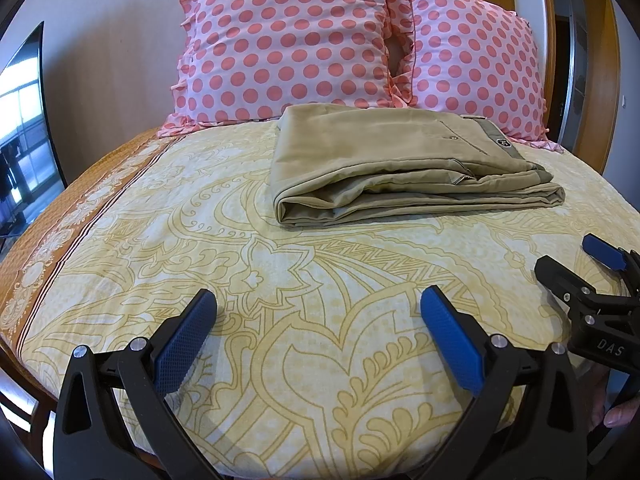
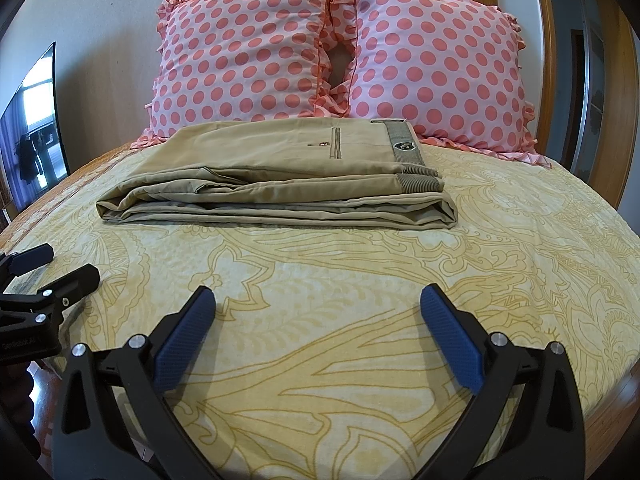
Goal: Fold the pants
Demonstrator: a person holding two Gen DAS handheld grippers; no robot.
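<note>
Khaki pants [image 1: 384,160] lie folded into a flat stack on the yellow patterned bedspread [image 1: 280,300], in front of the pillows; they also show in the right wrist view [image 2: 280,176], waistband to the right. My left gripper [image 1: 318,300] is open and empty, hovering over the bed well short of the pants. My right gripper [image 2: 318,300] is open and empty too, at about the same distance. Each gripper shows at the edge of the other's view: the right gripper [image 1: 568,256] and the left gripper [image 2: 68,264].
Two pink polka-dot pillows [image 2: 256,52] [image 2: 436,68] lean on the wall behind the pants. A wooden bed frame [image 2: 624,128] runs along the right. A dark screen [image 2: 32,128] stands at the left. The bedspread has an orange border [image 1: 60,248] at the left.
</note>
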